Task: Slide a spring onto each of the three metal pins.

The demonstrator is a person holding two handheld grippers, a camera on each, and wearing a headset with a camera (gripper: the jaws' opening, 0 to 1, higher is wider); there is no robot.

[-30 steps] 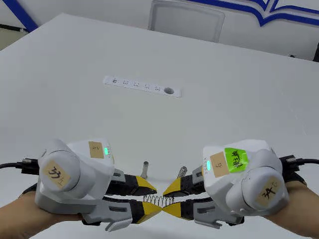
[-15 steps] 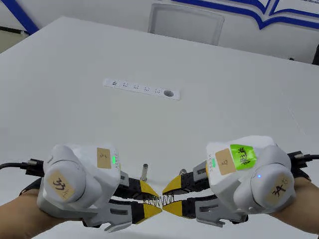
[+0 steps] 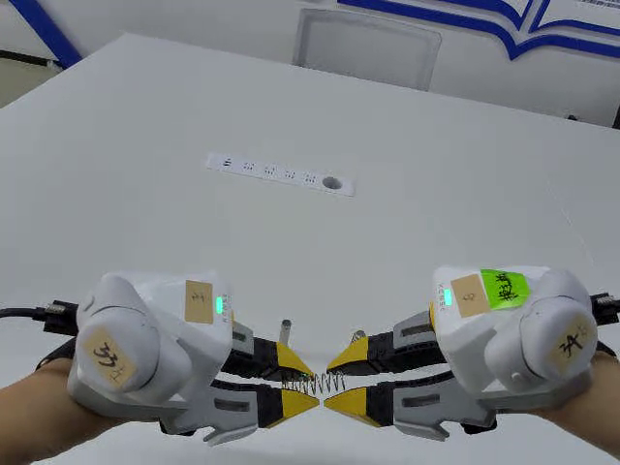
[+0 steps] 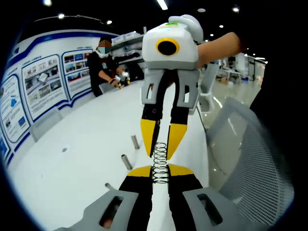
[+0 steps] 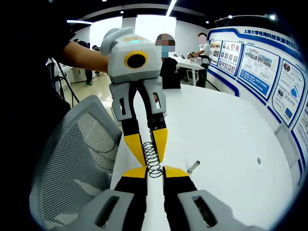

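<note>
Surface: broad white workbench (image 3: 145,145); a white power strip (image 3: 280,173) lies flat mid-table, with a grey mesh-backed chair (image 3: 366,44) at the far edge.
Left gripper: white-bodied left gripper with black-and-yellow jaws (image 3: 308,386), low at the near edge, tips pointing right. Its jaws are clenched on one end of the spring.
Right gripper: matching right gripper (image 3: 331,386), tips pointing left, nearly nose to nose with the other. Its jaws are pinched on the opposite end.
Spring: thin bright steel coil spring (image 4: 160,161), lying level between the two sets of tips and not on any pin.
Pins: short grey metal pins (image 4: 135,141), three in a row in the left gripper view, on the table just beyond the jaws. Whether any already carries a coil is too small to tell.
Step (judged): the spring is held two-handed, with its bore not yet pointed at a pin.
Risk, pop-out: with both ends gripped, any push inward likely bows the coil, and it could spring free and roll off the near edge.
Risk, handover: one gripper must let go, and a light pinch by the other may let the coil swing or drop.
Risk, pins: they sit close behind the tips, so a careless turn could knock one over.
</note>
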